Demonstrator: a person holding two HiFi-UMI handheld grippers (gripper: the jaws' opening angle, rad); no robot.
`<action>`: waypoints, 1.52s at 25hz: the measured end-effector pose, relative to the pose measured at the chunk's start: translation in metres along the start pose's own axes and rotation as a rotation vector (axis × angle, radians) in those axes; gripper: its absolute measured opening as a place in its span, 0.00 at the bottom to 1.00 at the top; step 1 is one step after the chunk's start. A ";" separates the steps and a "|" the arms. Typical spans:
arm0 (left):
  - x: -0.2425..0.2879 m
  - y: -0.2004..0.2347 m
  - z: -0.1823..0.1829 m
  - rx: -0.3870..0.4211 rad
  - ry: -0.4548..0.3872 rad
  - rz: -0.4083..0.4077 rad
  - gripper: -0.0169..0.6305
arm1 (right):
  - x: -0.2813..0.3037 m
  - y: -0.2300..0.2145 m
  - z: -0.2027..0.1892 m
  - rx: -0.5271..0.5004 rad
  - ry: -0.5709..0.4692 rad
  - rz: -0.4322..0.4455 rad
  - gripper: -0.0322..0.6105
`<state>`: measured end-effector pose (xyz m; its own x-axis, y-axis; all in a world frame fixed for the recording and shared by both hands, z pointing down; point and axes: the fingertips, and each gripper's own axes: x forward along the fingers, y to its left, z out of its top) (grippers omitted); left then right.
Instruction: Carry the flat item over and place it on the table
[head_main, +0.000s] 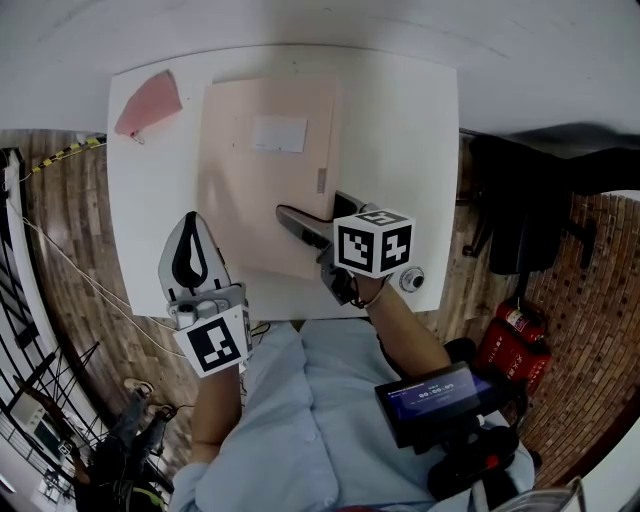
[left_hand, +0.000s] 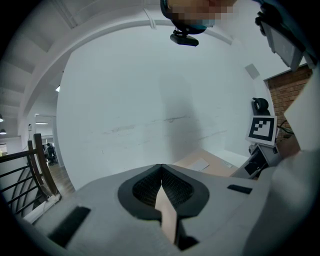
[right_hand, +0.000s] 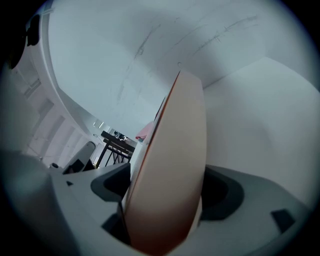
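A flat beige envelope (head_main: 265, 170) with a white label lies on the white table (head_main: 400, 150). My right gripper (head_main: 310, 208) reaches over the table's near edge and straddles the envelope's near right part, one dark finger (head_main: 300, 228) on top of it. In the right gripper view the envelope (right_hand: 175, 150) stands edge-on between the jaws with gaps to both pads, so this gripper (right_hand: 165, 190) is open. My left gripper (head_main: 190, 222) hovers over the table's near left part, clear of the envelope, with its tips together (left_hand: 161, 167) and nothing held.
A pink sheet (head_main: 150, 103) lies at the table's far left corner. A small round object (head_main: 412, 279) sits at the near right edge. A black chair (head_main: 520, 220) and a red fire extinguisher (head_main: 510, 345) stand right of the table. A white wall runs behind.
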<state>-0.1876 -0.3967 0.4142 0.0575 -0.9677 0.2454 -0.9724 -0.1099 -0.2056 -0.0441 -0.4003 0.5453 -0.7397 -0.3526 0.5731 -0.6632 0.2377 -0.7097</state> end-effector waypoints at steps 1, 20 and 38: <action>0.000 0.000 0.000 0.000 0.000 0.000 0.04 | 0.000 -0.002 0.000 -0.009 -0.002 -0.013 0.71; -0.001 0.000 0.003 0.006 -0.009 -0.009 0.04 | -0.004 -0.030 0.007 -0.106 -0.037 -0.173 0.71; -0.036 -0.006 0.049 -0.032 -0.128 -0.064 0.04 | -0.062 0.040 0.033 -0.267 -0.325 -0.170 0.51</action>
<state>-0.1728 -0.3719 0.3605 0.1465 -0.9801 0.1337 -0.9723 -0.1676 -0.1628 -0.0207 -0.3987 0.4681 -0.5719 -0.6625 0.4837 -0.8098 0.3620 -0.4616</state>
